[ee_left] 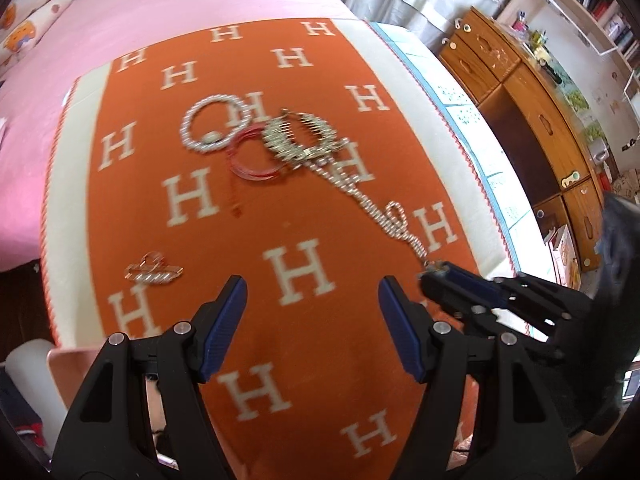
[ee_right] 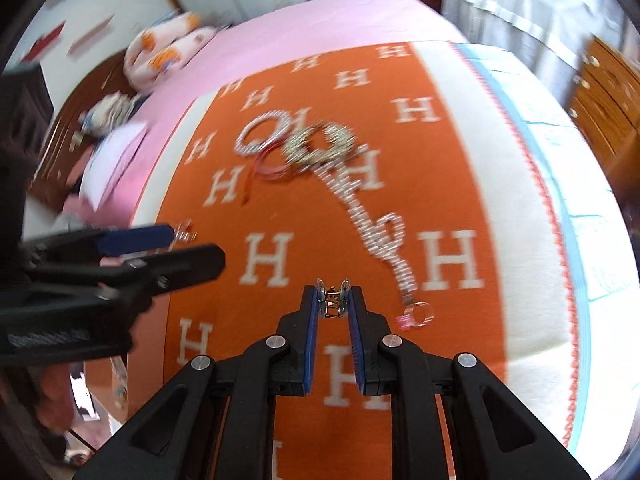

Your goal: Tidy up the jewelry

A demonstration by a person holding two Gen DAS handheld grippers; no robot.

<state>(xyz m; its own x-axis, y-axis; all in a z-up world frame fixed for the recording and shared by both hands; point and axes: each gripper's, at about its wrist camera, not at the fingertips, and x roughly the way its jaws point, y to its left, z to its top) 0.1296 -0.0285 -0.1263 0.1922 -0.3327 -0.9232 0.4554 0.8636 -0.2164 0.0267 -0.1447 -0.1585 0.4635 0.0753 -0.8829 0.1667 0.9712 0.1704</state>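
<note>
Jewelry lies on an orange blanket with white H letters (ee_left: 240, 320). A pearl bracelet (ee_left: 212, 124), a red cord bangle (ee_left: 252, 160), a rhinestone comb piece (ee_left: 300, 136) and a long rhinestone chain (ee_left: 372, 204) sit at the middle. A clear hair clip (ee_left: 154, 272) lies at the left. My left gripper (ee_left: 312, 300) is open and empty above the blanket. My right gripper (ee_right: 333, 300) is shut on a small gold and clear hair claw (ee_right: 332, 298). The chain (ee_right: 372, 224) ends by a clear pink ring (ee_right: 418, 315) to its right.
The blanket lies on a pink bed (ee_left: 120, 12) with patterned pillows (ee_right: 164, 52) at its head. A wooden cabinet (ee_left: 532, 120) stands to the right, past the bed's edge. The left gripper shows in the right wrist view (ee_right: 120, 256) at the left.
</note>
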